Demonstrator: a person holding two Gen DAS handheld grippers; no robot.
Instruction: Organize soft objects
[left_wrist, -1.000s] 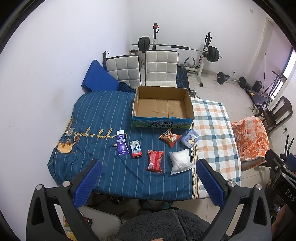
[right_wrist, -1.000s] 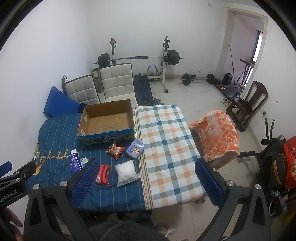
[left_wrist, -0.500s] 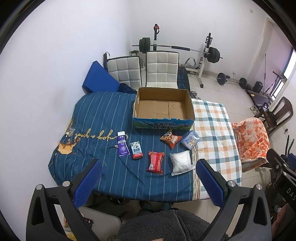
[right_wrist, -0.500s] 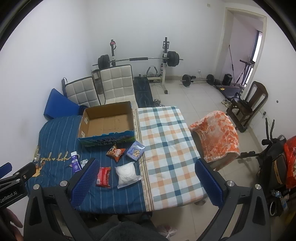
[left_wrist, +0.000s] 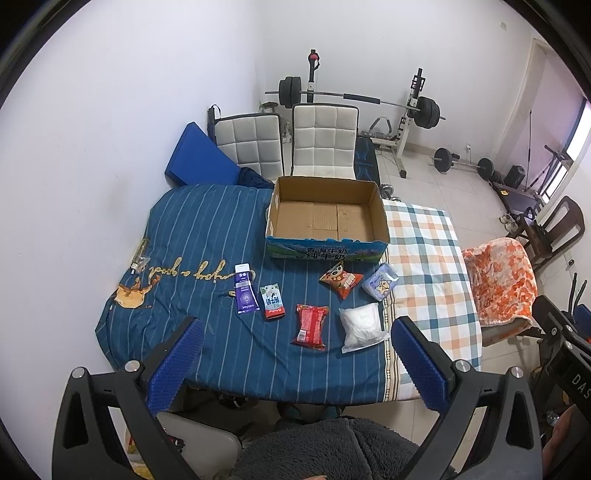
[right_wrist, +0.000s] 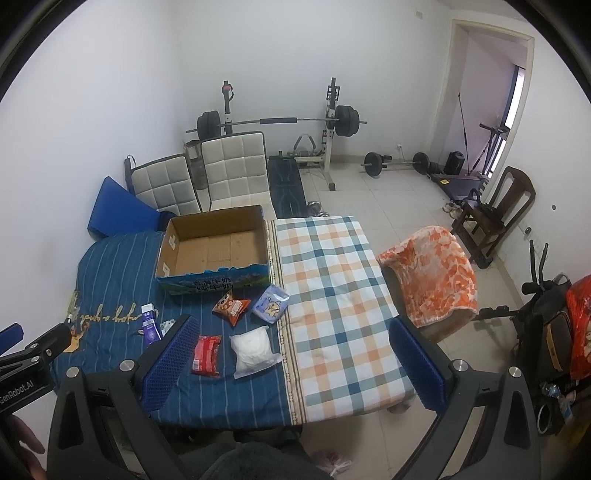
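left gripper (left_wrist: 295, 354) wide, empty | right gripper (right_wrist: 291, 354) wide, empty | box (left_wrist: 327, 218) empty on bed (left_wrist: 207, 229) | packets: red (left_wrist: 311, 326), white (left_wrist: 362, 326)

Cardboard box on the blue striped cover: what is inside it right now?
The open brown cardboard box shows only its bare floor of folded flaps; none of the packets has been put in. The strip of floor just behind its near wall is hidden in both views.

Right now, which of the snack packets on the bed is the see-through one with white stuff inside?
It's the clear bag beside the red packet, by the checked blanket. The others have colourful printed wrappers.
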